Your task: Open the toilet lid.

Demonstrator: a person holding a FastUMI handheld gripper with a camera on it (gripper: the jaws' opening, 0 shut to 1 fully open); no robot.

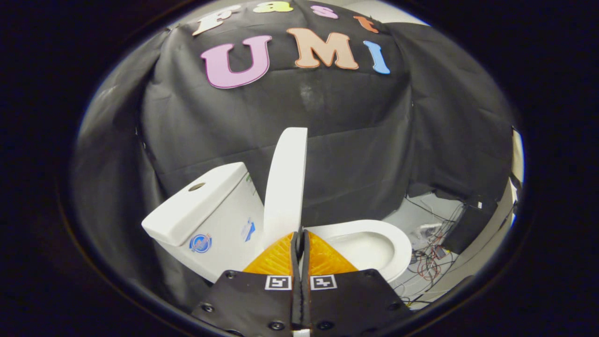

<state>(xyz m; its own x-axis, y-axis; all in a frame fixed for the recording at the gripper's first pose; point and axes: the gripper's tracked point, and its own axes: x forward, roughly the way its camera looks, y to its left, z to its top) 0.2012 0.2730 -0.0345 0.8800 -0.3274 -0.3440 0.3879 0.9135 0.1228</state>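
A white toilet stands ahead of me against the black cloth. Its lid (286,182) is raised almost upright, seen edge-on, leaning toward the tank (206,210) on its left. To the right of the lid, the seat and open bowl (374,243) are uncovered. My gripper (299,236) sits low in front of the lid's base with its two fingers pressed together. Nothing shows between them. The fingertips reach just up to the lid's lower edge, and I cannot tell whether they touch it.
Black cloth walls close in behind and on both sides of the toilet. On the pale floor to the right of the bowl lie tangled cables (428,262), and a dark box (470,224) stands beside them.
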